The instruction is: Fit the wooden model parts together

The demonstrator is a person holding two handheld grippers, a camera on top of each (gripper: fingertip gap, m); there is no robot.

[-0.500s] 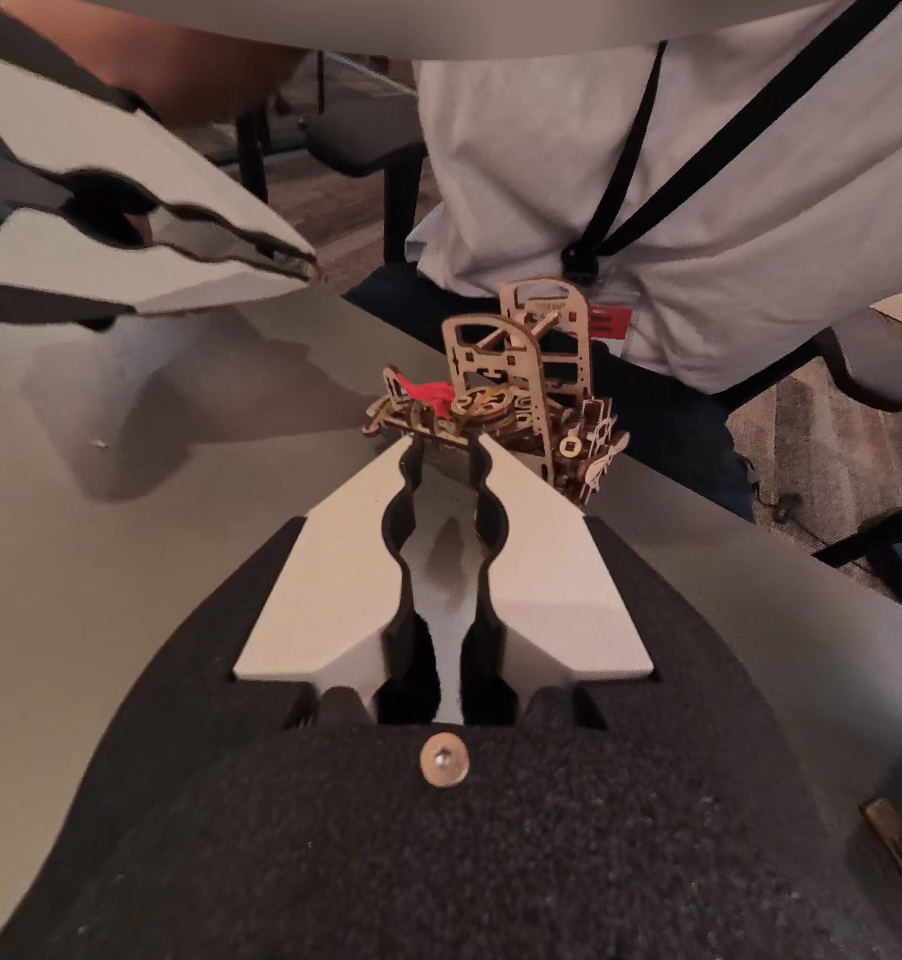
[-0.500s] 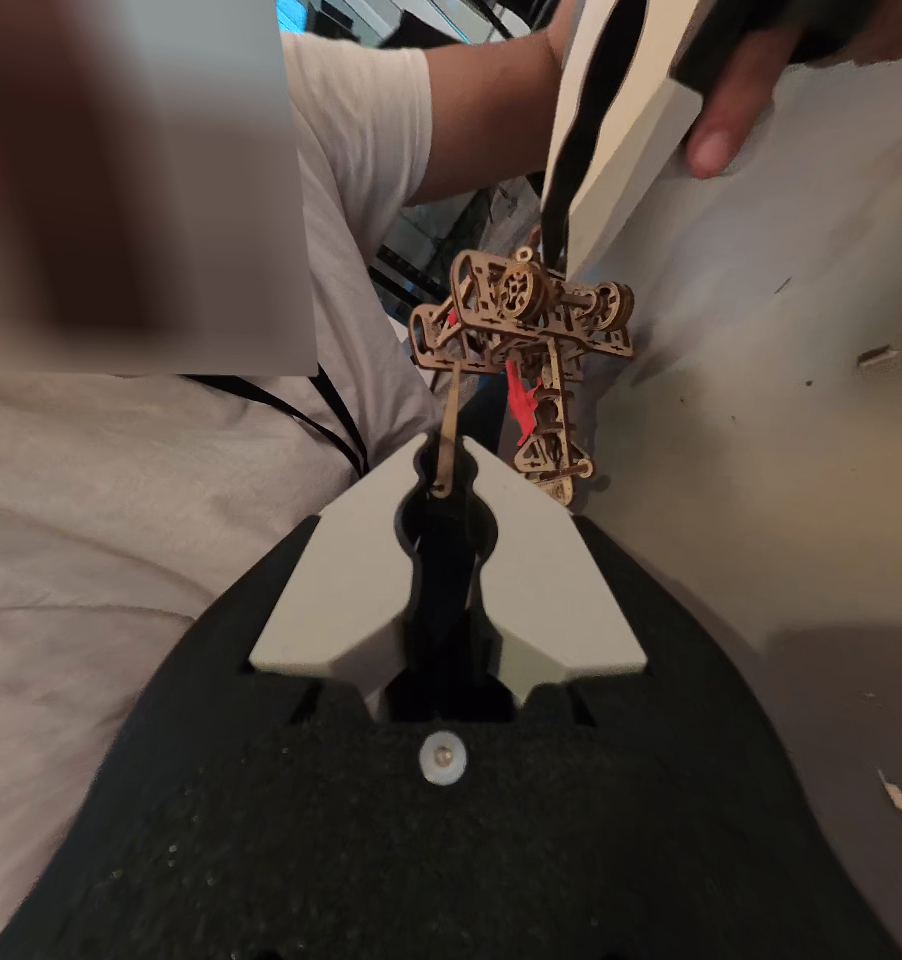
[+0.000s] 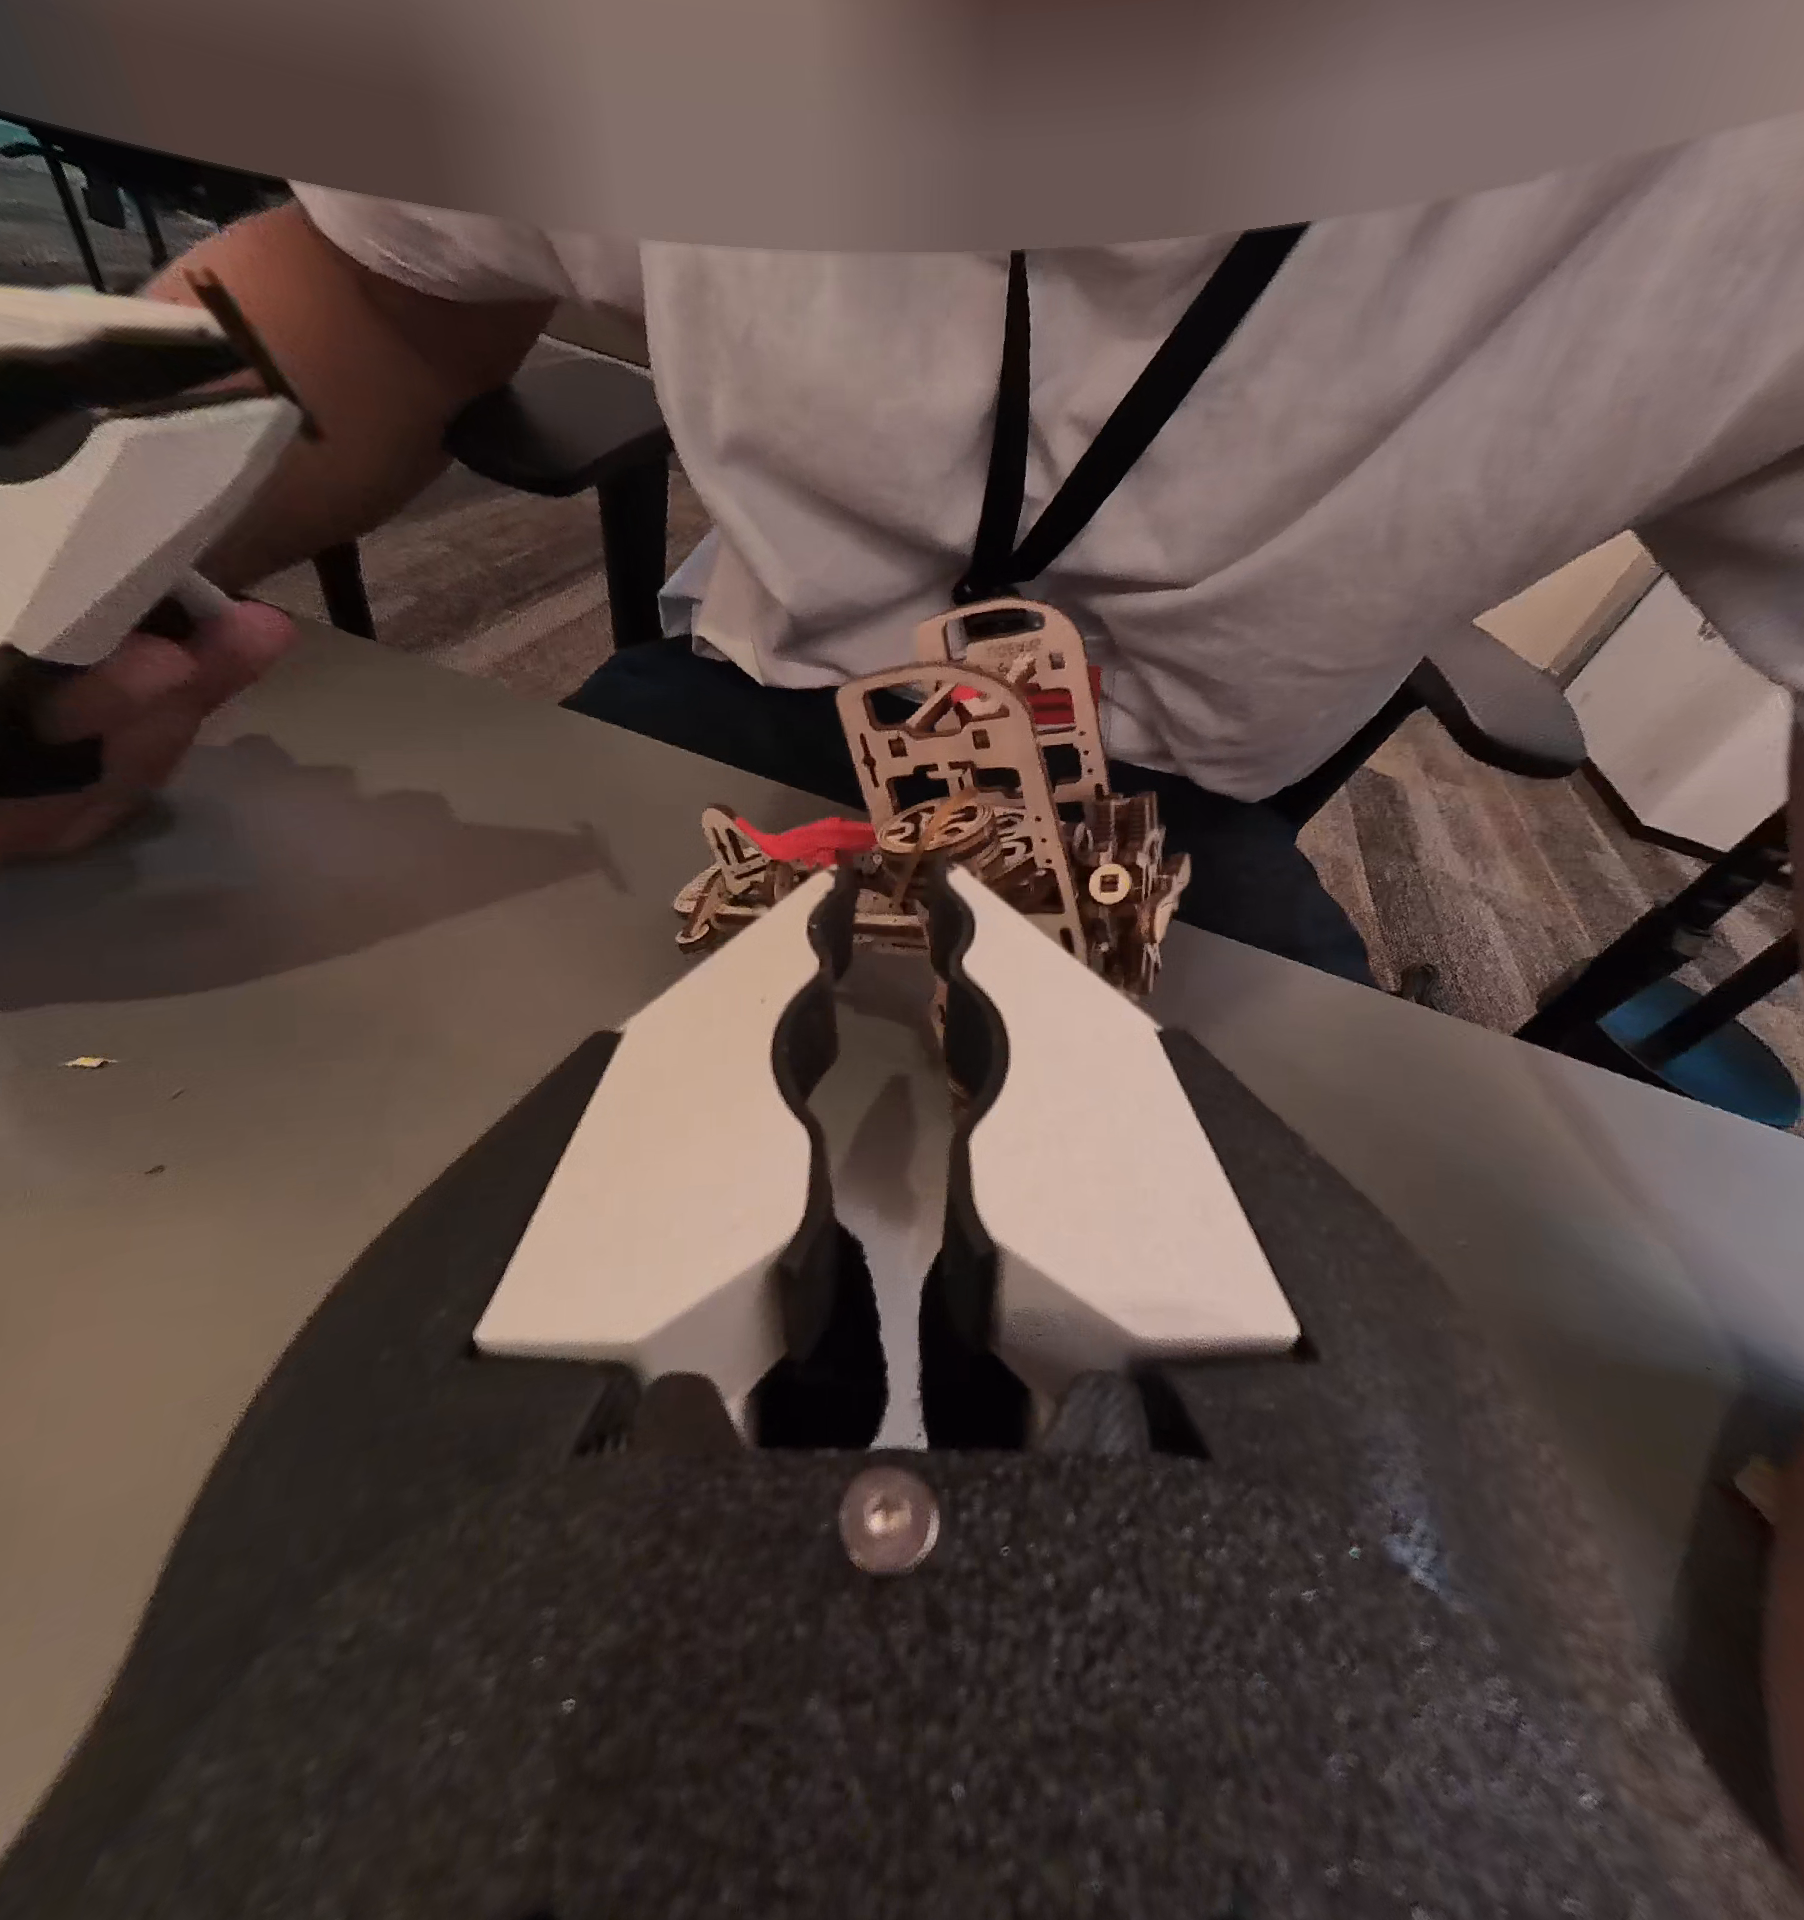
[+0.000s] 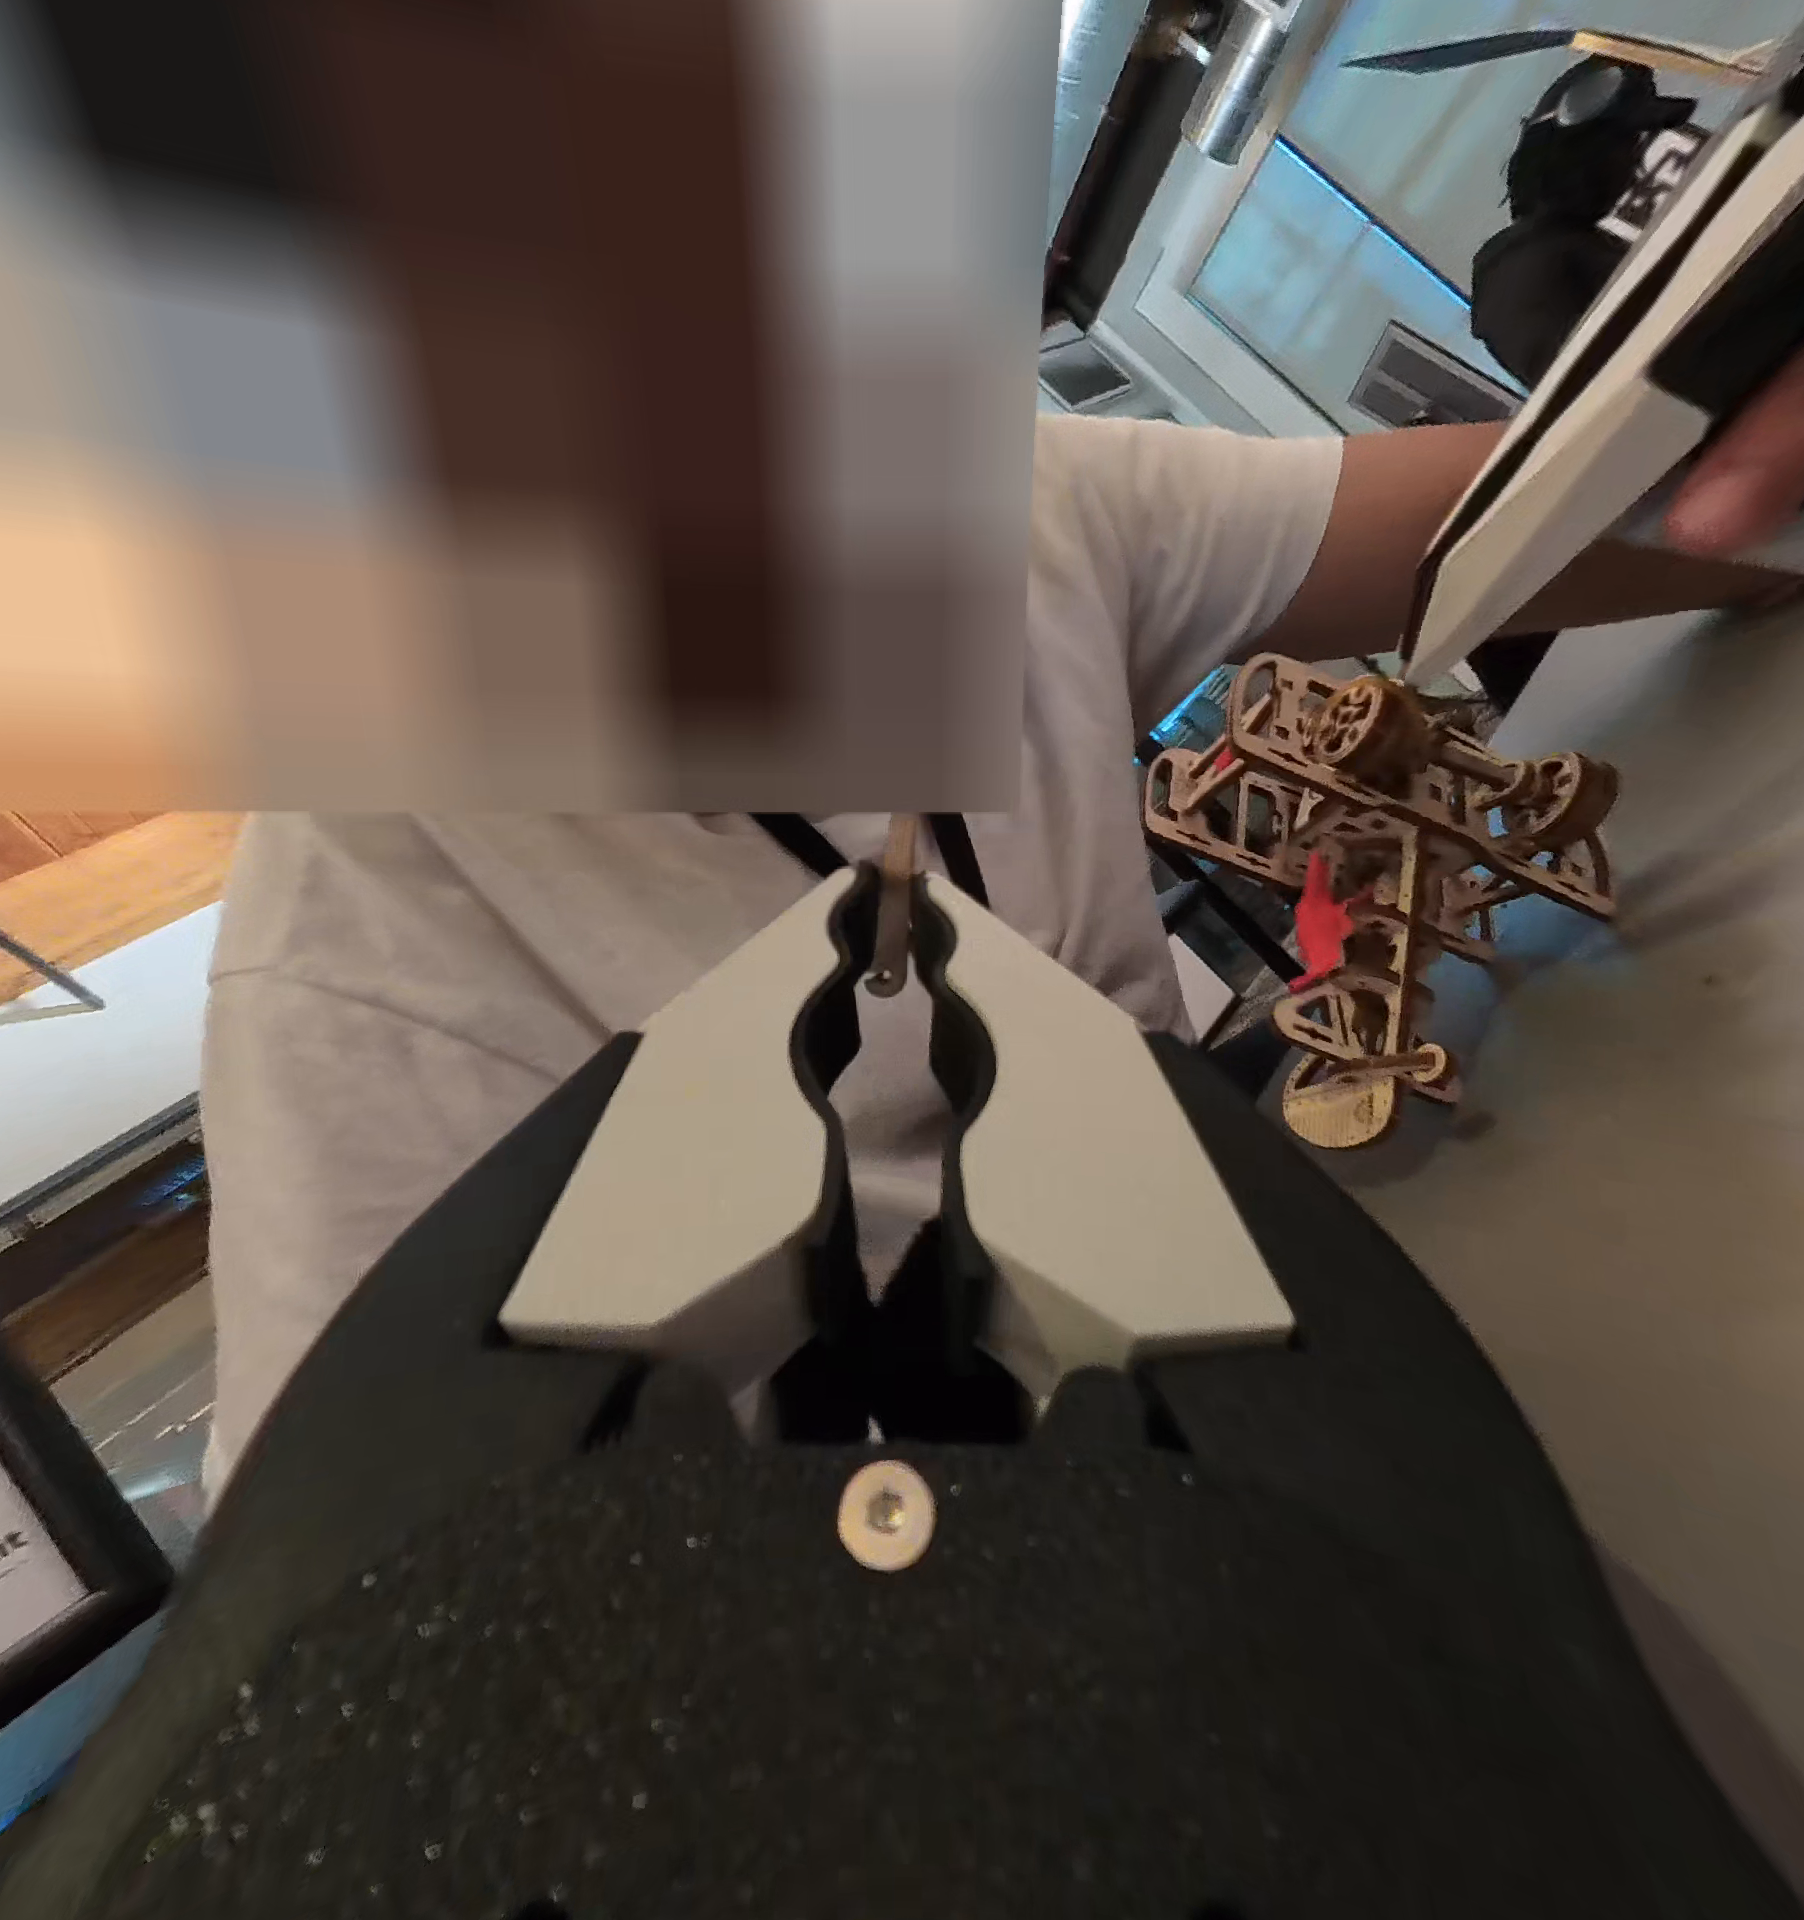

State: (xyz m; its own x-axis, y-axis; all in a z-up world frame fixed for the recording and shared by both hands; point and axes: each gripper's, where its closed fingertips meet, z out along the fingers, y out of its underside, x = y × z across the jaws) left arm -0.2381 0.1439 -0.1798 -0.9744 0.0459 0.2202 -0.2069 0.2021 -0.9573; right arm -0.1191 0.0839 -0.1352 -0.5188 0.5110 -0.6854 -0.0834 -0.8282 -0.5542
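While your left tongs [image 3: 890, 883] grip the mostly built wooden model [image 4: 1381, 831] over the surface [image 3: 306, 1091], your right tongs [image 4: 890, 888], closed on a thin wooden strip [image 4: 896, 925], hold it well apart, unfitted.

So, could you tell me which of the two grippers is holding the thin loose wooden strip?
The right gripper pinches the thin wooden strip at its fingertips; the left gripper instead grips the assembled wooden model.
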